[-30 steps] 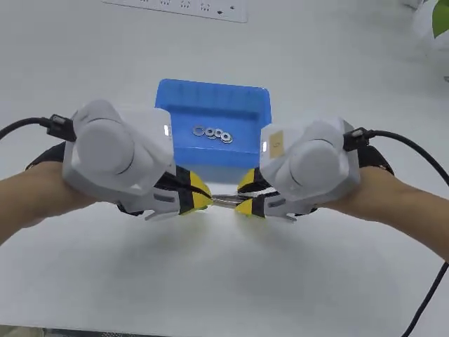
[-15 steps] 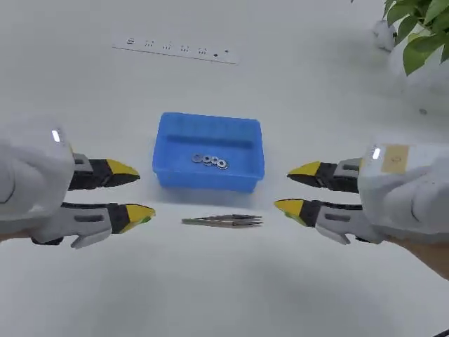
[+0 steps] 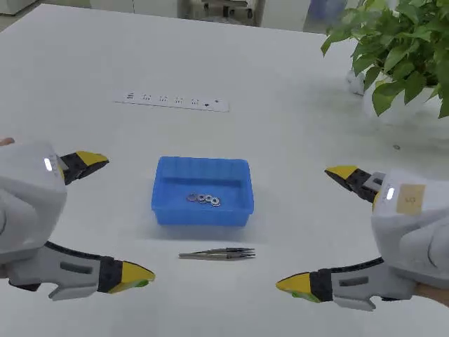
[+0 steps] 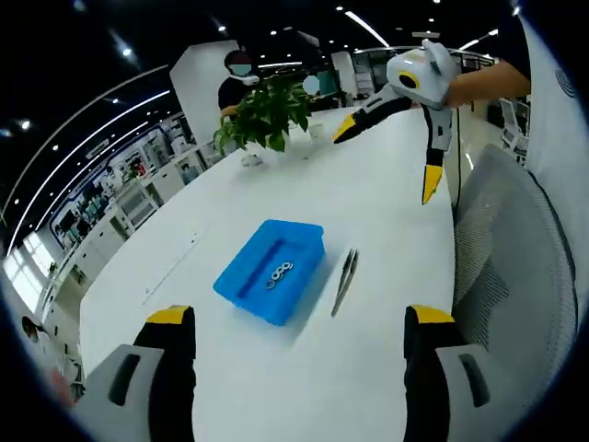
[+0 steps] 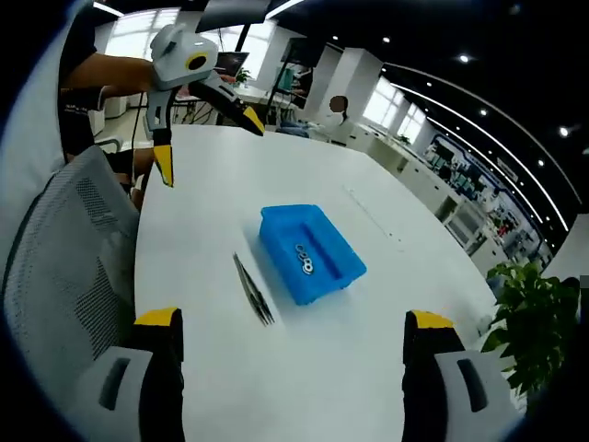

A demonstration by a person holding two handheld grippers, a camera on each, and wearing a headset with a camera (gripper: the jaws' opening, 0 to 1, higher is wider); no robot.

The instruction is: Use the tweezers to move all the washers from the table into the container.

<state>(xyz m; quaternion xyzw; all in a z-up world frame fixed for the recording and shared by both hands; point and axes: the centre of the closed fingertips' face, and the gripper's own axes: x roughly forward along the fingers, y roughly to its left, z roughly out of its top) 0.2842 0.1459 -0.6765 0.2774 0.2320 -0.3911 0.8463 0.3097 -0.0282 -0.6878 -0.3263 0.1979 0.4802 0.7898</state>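
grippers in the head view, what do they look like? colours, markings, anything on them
Both the left gripper and the right gripper have rounded pale grey shells. Their fingers are grey, then black, ending in pointed yellow tips. Each shell carries a small lit white light, and the right one also has a tan label with a faint mark too small to read.

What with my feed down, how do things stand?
Left gripper and right gripper open, empty. Washers in blue container; tweezers on table. Nothing blocking.
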